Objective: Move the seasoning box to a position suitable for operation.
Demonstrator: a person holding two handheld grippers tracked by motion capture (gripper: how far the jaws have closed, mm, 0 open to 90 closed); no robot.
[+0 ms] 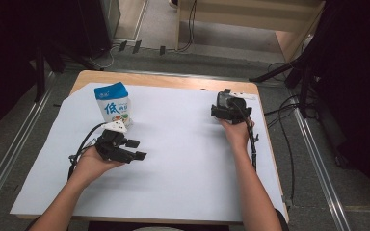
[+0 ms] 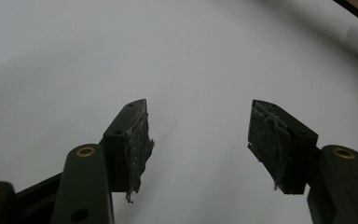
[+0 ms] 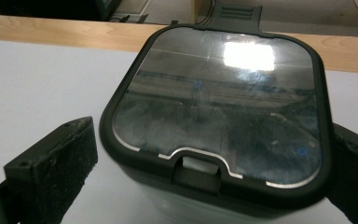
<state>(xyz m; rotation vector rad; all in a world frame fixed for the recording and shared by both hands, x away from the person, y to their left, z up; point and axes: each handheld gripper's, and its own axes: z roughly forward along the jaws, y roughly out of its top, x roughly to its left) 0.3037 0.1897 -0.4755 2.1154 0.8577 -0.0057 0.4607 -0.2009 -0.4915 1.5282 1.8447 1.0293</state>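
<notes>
I have the right gripper (image 1: 227,111) at the far right of the counter (image 1: 173,79), its jaws straddling the small lidded bin (image 3: 219,121) but, as far as I can tell, not yet clamped on it, so the grasp is left to do. My left gripper (image 1: 134,149) idles released over the white sheet (image 1: 183,159); the blue-topped carton (image 1: 112,105) just behind it blocks nothing.
</notes>
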